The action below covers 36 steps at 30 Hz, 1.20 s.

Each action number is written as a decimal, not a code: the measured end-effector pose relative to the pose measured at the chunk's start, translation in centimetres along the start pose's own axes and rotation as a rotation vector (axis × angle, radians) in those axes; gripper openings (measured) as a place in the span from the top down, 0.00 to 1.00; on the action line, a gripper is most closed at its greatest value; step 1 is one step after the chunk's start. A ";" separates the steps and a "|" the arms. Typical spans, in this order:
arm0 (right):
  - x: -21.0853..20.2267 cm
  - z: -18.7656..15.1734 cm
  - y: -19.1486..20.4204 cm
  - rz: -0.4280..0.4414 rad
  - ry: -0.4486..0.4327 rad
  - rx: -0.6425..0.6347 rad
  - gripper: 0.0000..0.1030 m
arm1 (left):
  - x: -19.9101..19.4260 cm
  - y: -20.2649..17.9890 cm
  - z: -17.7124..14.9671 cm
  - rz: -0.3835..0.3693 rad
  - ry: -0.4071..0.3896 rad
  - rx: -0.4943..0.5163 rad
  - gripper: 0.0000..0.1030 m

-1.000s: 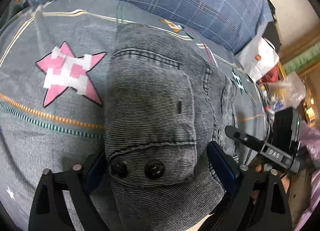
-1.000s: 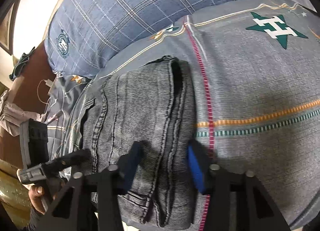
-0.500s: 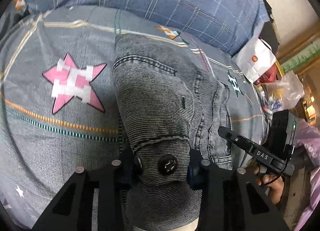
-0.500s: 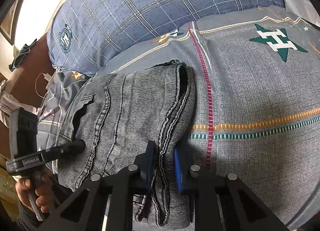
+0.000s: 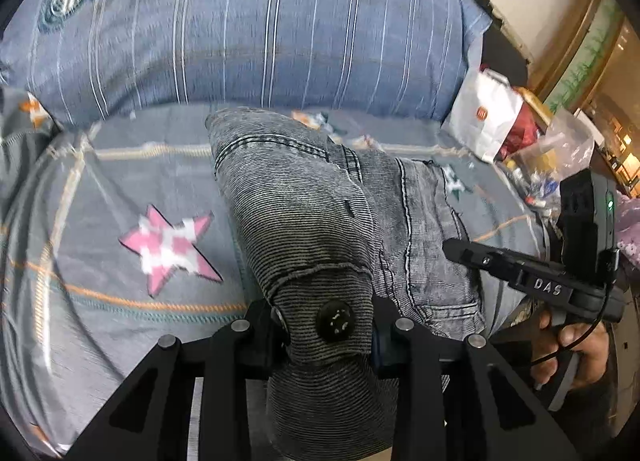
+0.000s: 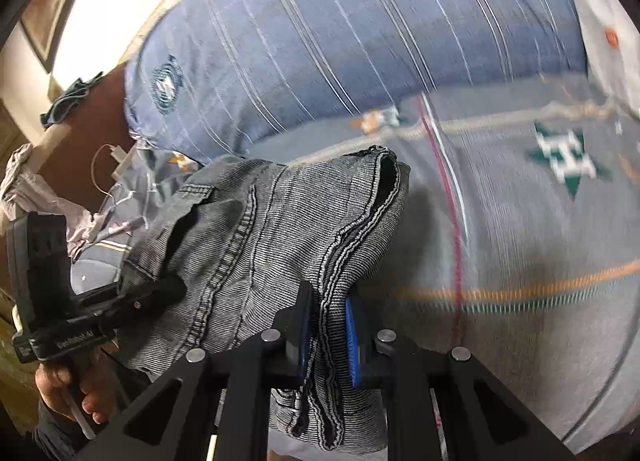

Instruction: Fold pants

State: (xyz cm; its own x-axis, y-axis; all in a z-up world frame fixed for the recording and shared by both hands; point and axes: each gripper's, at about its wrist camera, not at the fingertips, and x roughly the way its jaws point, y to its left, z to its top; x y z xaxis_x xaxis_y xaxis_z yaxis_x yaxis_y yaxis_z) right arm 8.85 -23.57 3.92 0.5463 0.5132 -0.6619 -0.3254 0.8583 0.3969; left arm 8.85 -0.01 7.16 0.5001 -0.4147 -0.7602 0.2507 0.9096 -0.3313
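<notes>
Both my left gripper (image 5: 326, 327) and right gripper (image 6: 326, 335) have clamped onto the pants (image 5: 320, 213); near edge now lifts, fold begins.

blue pillow (image 5: 248, 33) blocking ahead; open bedsheet (image 5: 100, 197) left, bags (image 5: 486, 117) right

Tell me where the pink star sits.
In the left wrist view, the pink star is printed on the grey bedsheet, left of the pants, below the blue pillow.

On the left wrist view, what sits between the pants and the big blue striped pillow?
Only bare grey bedsheet. The pants, clamped in the left hand-held gripper, end just short of the pillow.
</notes>
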 end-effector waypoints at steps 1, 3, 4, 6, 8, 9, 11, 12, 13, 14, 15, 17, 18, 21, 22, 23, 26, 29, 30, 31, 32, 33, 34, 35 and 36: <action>-0.4 0.5 0.7 0.000 -0.014 -0.015 0.85 | -0.8 0.1 0.4 0.000 -0.023 0.004 0.67; -1.0 2.1 2.6 -0.004 -0.031 -0.054 0.85 | -2.1 0.7 1.2 0.004 -0.062 0.007 0.67; -1.1 2.8 3.4 -0.004 -0.038 -0.070 0.85 | -2.8 1.1 1.8 0.009 -0.082 0.007 0.67; -1.1 4.0 4.9 0.000 -0.048 -0.093 0.85 | -3.3 1.7 2.9 0.017 -0.106 -0.001 0.67; -0.5 5.2 6.3 0.009 -0.052 -0.112 0.85 | -4.1 2.9 3.8 0.028 -0.127 -0.007 0.67; -0.1 5.7 7.0 0.013 -0.052 -0.119 0.85 | -4.3 3.8 4.3 0.038 -0.135 -0.008 0.67; 1.3 6.6 8.0 0.030 -0.042 -0.119 0.85 | -4.5 4.9 4.6 0.052 -0.138 -0.015 0.67; 2.0 6.8 8.3 0.036 -0.034 -0.117 0.85 | -4.4 5.5 4.7 0.059 -0.137 -0.022 0.67; 2.8 6.9 8.5 0.042 -0.025 -0.116 0.85 | -4.1 6.5 4.7 0.068 -0.132 -0.035 0.67; 3.9 6.9 8.7 0.047 -0.013 -0.114 0.85 | -3.8 7.0 4.6 0.072 -0.126 -0.043 0.67; 4.8 6.9 8.9 0.050 -0.002 -0.110 0.85 | -3.3 7.6 4.4 0.077 -0.116 -0.054 0.67; 6.8 6.7 8.7 0.046 0.028 -0.102 0.85 | -1.8 9.1 3.9 0.079 -0.092 -0.073 0.67; 7.9 6.4 8.5 0.039 0.044 -0.097 0.85 | -0.9 9.8 3.6 0.078 -0.078 -0.080 0.66; 11.7 5.2 7.3 0.003 0.119 -0.082 0.84 | 2.4 11.5 2.5 0.083 -0.023 -0.111 0.65; 12.6 4.7 6.9 -0.009 0.143 -0.076 0.84 | 3.8 12.2 2.0 0.104 0.016 -0.124 0.58; 13.6 4.3 6.3 -0.050 0.156 -0.073 0.80 | 4.5 12.7 1.6 0.146 0.025 -0.132 0.51; 13.7 3.7 5.1 -0.044 0.155 -0.038 0.69 | 4.2 13.4 0.7 0.114 0.010 -0.189 0.43; 11.8 3.7 6.3 -0.096 0.118 -0.103 0.67 | 2.1 12.8 0.5 0.129 -0.012 -0.188 0.37; 10.9 3.7 7.0 -0.112 0.094 -0.124 0.67 | 1.3 12.3 0.3 0.136 -0.031 -0.181 0.37; 10.1 3.5 7.3 -0.114 0.072 -0.138 0.66 | 0.1 11.8 -0.1 0.151 -0.066 -0.164 0.33; 9.3 3.1 7.8 -0.115 0.047 -0.152 0.63 | -0.4 11.6 -0.3 0.158 -0.087 -0.156 0.30; 9.0 2.7 8.3 -0.114 0.038 -0.163 0.58 | -1.1 11.2 -1.0 0.179 -0.120 -0.147 0.23; 8.7 1.9 8.9 -0.110 0.033 -0.181 0.54 | -1.1 10.8 -1.5 0.203 -0.129 -0.133 0.19; 8.8 0.9 9.3 -0.117 0.039 -0.204 0.39 | -0.7 10.6 -1.9 0.217 -0.120 -0.117 0.19; 9.5 -0.1 9.6 -0.140 0.058 -0.235 0.28 | 0.6 10.2 -2.6 0.247 -0.075 -0.089 0.19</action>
State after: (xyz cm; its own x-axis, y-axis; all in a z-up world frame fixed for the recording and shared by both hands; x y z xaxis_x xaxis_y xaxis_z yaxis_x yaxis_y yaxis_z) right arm 10.81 -10.45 1.39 0.5559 0.3826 -0.7379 -0.4233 0.8943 0.1448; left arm 9.53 9.13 1.90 0.5982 -0.1780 -0.7813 0.0418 0.9806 -0.1915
